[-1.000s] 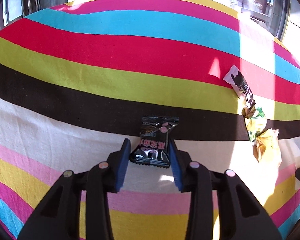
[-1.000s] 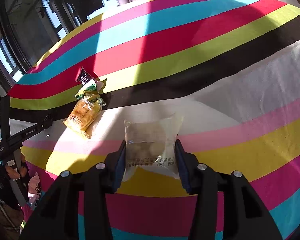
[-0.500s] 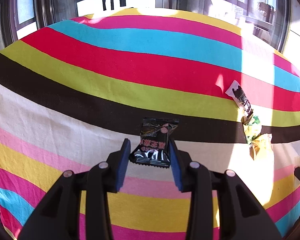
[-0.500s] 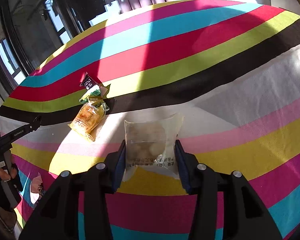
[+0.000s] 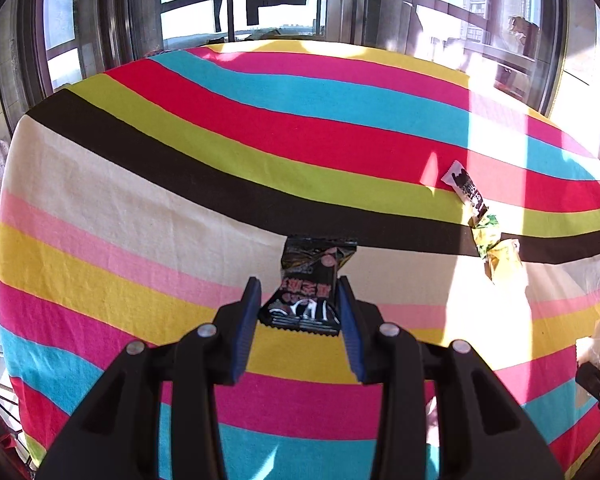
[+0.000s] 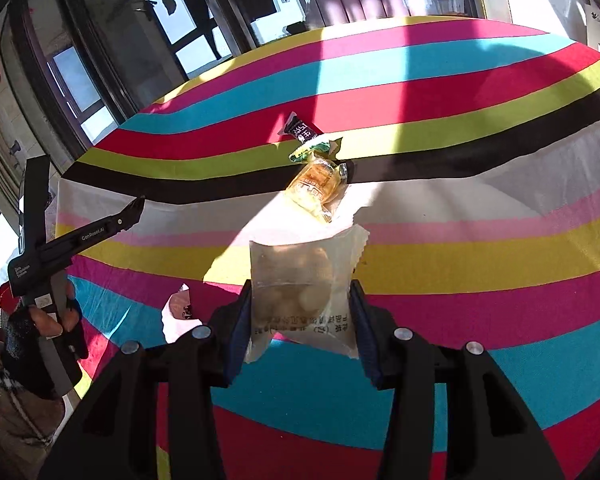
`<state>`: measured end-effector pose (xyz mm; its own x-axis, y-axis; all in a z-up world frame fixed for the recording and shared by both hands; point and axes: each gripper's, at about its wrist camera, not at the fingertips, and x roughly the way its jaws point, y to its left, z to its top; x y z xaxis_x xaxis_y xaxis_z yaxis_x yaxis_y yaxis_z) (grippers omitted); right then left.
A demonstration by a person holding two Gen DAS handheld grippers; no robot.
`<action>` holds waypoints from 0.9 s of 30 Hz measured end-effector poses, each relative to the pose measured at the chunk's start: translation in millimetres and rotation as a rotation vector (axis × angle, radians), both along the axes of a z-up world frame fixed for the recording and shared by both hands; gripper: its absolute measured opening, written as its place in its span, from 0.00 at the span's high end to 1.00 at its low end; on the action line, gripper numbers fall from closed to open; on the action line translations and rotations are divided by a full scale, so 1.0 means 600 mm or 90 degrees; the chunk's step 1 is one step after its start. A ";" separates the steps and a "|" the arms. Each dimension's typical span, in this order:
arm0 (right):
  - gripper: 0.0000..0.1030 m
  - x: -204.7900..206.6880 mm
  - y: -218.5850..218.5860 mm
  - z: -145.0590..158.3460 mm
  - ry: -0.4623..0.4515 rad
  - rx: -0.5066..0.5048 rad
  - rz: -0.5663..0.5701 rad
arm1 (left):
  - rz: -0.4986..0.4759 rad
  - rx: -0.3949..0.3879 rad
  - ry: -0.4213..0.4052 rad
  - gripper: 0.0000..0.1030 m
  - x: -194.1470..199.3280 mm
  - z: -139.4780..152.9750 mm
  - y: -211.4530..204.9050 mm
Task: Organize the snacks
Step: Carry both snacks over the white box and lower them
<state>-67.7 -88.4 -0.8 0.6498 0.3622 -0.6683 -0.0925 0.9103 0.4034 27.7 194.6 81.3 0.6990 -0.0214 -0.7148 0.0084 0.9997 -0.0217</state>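
Both grippers now ride higher above the striped cloth (image 5: 148,184) than a second ago: more of the table and the windows beyond its far edge shows in each wrist view, and the cloth below the fingers has dropped away. The left gripper (image 5: 299,312) pinches a black snack packet (image 5: 310,288) between its blue pads, holding it by the lower half with the crimped top standing free toward the far side. The right gripper (image 6: 302,312) is clamped on a clear pouch of pale snacks (image 6: 300,284), the pads pressing its two side edges. Neither grip has altered over that second.

In the right wrist view the row of snacks already laid down has slid from the far left toward the middle: a dark wrapper (image 6: 300,128) farthest, a green packet (image 6: 314,148) touching it, then an orange-yellow packet (image 6: 314,186) nearest, running across the black stripe. In the left wrist view the same row (image 5: 482,224) sits at the far right. A pink-and-white packet (image 6: 180,308) lies loose on the near left, beside the person's gloved hand (image 6: 32,328).

Judging by this, both packets are lifted and in carry, probably bound for the near end of that row
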 end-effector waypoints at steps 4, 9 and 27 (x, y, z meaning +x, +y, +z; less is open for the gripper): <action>0.55 -0.030 0.048 0.019 -0.018 -0.015 0.050 | 0.000 -0.013 -0.012 0.62 -0.040 0.012 0.015; 0.55 -0.065 0.090 0.027 -0.018 -0.021 0.094 | -0.007 -0.027 -0.033 0.62 -0.114 0.021 0.031; 0.55 -0.144 0.123 0.023 -0.015 0.001 0.178 | -0.034 -0.049 -0.036 0.62 -0.417 0.000 0.068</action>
